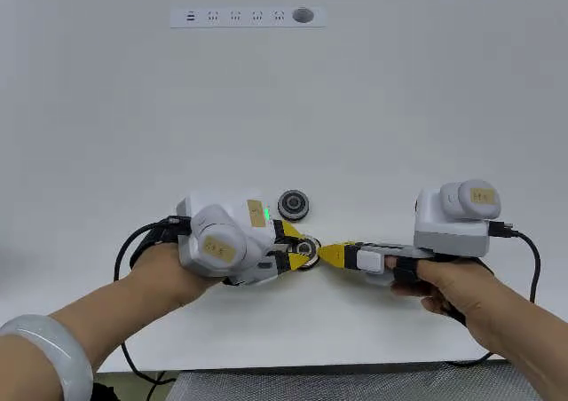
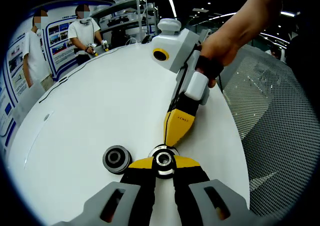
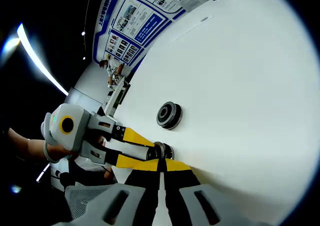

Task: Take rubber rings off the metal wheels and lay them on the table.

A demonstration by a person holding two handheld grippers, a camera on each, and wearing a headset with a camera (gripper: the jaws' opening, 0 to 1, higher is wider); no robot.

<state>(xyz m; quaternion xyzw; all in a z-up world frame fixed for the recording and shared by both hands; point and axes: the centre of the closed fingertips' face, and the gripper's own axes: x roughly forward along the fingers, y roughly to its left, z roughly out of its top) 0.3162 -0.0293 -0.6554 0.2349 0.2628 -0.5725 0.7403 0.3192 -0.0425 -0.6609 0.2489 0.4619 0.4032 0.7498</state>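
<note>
A metal wheel with a black rubber ring is held just above the white table, with my left gripper shut on it from the left. In the left gripper view the wheel sits between the yellow jaws of the left gripper. My right gripper comes in from the right with its jaws shut, the tips touching the wheel's rim. I cannot tell whether they pinch the rubber. A second wheel with its ring on lies on the table just behind.
A white power strip lies at the table's far side. The table's front edge runs close below both hands, with cables trailing off it. People stand beyond the far end of the table. A mesh floor lies beside the table.
</note>
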